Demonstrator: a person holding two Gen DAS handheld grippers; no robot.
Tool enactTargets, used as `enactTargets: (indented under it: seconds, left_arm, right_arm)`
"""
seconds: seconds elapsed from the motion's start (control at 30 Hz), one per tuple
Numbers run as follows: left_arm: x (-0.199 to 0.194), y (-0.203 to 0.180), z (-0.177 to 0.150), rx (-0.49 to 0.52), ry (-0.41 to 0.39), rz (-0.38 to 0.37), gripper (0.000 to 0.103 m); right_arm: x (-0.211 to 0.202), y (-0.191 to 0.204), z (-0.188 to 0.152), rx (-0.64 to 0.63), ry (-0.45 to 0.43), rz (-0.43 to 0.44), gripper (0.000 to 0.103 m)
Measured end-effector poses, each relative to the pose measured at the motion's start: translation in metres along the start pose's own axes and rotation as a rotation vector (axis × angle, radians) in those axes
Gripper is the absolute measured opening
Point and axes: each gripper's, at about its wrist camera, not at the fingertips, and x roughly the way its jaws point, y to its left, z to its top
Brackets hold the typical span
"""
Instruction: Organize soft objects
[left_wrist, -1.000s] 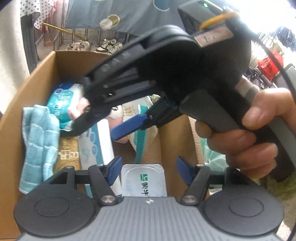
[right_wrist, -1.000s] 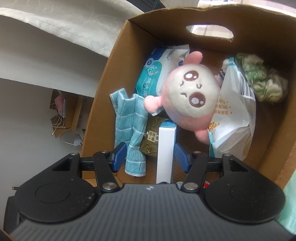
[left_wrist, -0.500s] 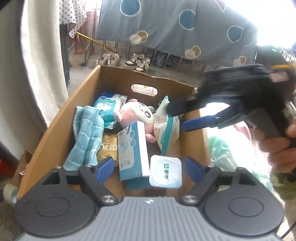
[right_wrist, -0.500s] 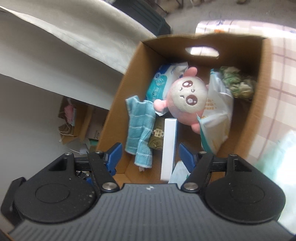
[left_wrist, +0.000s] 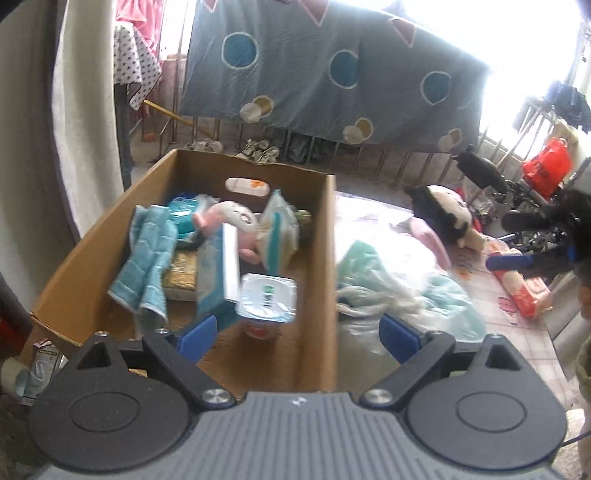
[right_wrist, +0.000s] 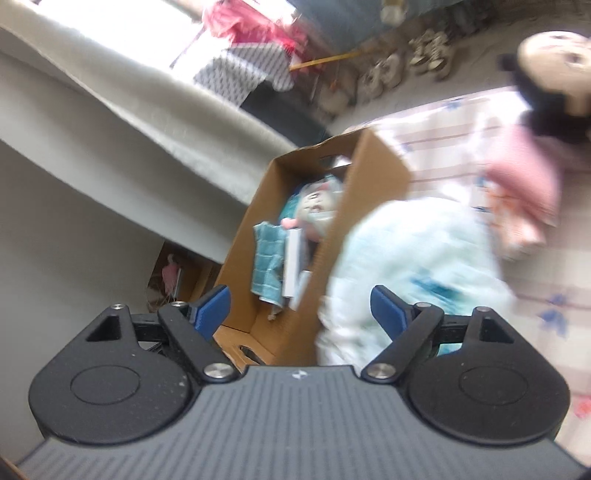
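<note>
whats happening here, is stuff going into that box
Yes. A person with two handheld grippers is sorting soft things into the cardboard box, which already holds a pink plush and a blue towel. Both the left gripper and right gripper are open and empty. A black-haired doll lies outside.

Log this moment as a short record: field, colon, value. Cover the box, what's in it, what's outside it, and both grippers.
container: cardboard box, open top
in box: blue towel, pink plush, white carton, sealed cup, wipes packs
outside box: dark-haired doll, pale green bag on the checked cloth
left gripper: open, empty
right gripper: open, empty, over the box's edge
</note>
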Motion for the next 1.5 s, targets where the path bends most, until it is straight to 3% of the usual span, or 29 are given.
enactTargets:
  seconds: [0.13,0.3,0.57,0.83,0.97,1.13,1.23,1.33,1.5]
  left_arm:
    - [0.000,-0.030,-0.010,0.031,-0.025,0.008,0.097]
    - [0.013,-0.073,-0.008,0.076,-0.006,-0.037,0.097]
    - [0.061,-0.168,0.035,0.304,0.065,-0.101,0.100]
    - [0.161,-0.241,0.064,0.521,0.134,-0.040,0.099]
    - [0.209,-0.256,0.060,0.588,0.179,-0.022,0.089]
    - [0.252,-0.257,0.054,0.601,0.250,-0.021,0.066]
    - [0.266,-0.254,0.050,0.597,0.273,-0.012,0.063]
    - [0.274,-0.250,0.046,0.586,0.293,-0.007,0.053]
    - [0.273,-0.243,0.044,0.551,0.266,-0.028,0.050]
  right_arm:
    - [-0.043,-0.042,-0.024,0.039,-0.077,-0.040,0.085]
    - [-0.072,-0.085,-0.039,0.087,-0.138,-0.078,0.085]
    - [-0.076,-0.099,-0.009,0.062,-0.188,-0.097,0.085]
    - [-0.031,-0.102,0.065,-0.040,-0.117,-0.236,0.085]
    - [0.005,-0.106,0.090,-0.123,-0.034,-0.294,0.085]
    - [0.049,-0.116,0.109,-0.192,0.065,-0.339,0.085]
    - [0.071,-0.123,0.117,-0.213,0.107,-0.351,0.085]
    - [0.087,-0.127,0.121,-0.217,0.132,-0.363,0.085]
    - [0.105,-0.131,0.121,-0.215,0.154,-0.371,0.085]
